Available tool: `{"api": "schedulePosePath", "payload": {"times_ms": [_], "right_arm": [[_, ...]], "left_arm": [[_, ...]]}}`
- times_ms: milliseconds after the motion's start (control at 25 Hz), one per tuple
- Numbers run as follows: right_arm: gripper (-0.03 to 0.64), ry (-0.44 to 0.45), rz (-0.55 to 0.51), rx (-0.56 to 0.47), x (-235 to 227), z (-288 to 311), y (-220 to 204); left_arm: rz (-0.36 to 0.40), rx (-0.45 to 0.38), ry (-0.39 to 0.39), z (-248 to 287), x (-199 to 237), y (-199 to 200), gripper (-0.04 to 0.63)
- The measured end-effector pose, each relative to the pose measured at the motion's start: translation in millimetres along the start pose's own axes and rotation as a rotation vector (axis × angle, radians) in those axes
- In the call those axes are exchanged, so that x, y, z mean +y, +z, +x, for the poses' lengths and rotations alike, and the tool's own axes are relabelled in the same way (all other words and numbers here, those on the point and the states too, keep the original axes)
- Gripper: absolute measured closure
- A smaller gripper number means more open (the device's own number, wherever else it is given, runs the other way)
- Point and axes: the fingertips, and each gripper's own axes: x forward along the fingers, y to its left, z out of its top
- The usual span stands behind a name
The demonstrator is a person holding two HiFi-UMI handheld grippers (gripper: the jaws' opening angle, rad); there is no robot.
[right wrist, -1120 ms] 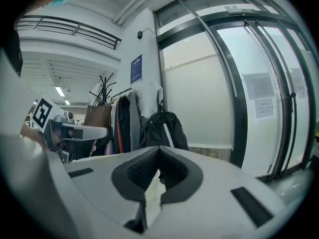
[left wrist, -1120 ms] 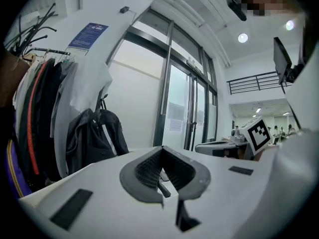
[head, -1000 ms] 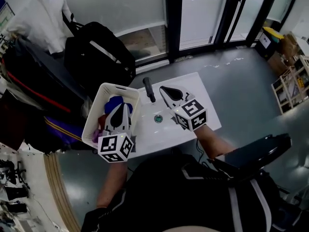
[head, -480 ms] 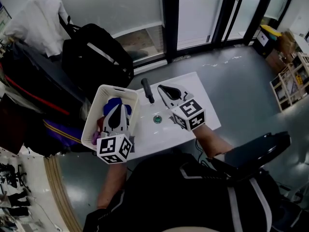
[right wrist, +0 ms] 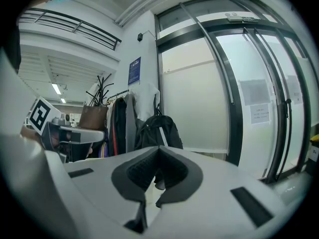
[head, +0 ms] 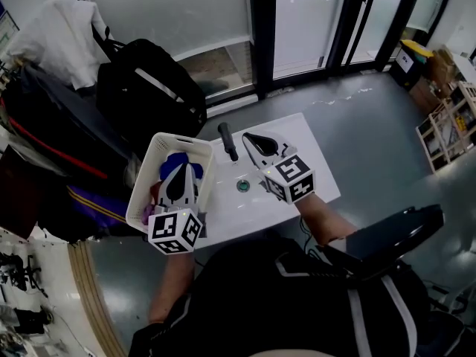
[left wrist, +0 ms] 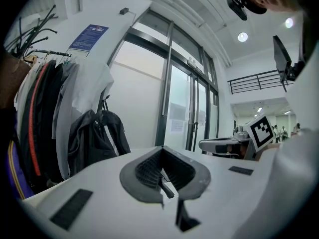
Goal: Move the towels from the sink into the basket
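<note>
Basket (head: 146, 171) stands against the left edge of the sink (head: 316, 171), white and slotted, with blue towels (head: 173, 162) bunched at its far end. The left tool (head: 181, 171) hangs over the basket, its jaws pressed together with nothing between them. Right of it, the black faucet (head: 227, 140) rises at the sink's back edge, and the drain (head: 242, 187) shows bare in the basin. The right tool (head: 251, 138) hovers above the basin's right half, jaws likewise closed and empty.

No cloth shows in the basin, so the transfer looks finished or nearly so. The next move probably calls for a check of the basin under the right tool, then a reach only if something is left.

The left tool covers the middle of the basket, so how many towels lie there is unclear. A pink-purple scrap at the basket's near corner is too small to identify. Both gripper views look out level across the room and show neither sink nor basket.
</note>
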Motion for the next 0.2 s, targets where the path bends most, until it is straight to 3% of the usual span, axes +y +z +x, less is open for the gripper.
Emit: {"api": "schedulePosePath", "payload": {"times_ms": [200], "right_arm": [[0.611,0.002,-0.001,0.005,1.3,0.9,-0.1]], "left_arm": [[-0.010,0.004,-0.001,-0.9,-1.7,-1.0,0.589]]}}
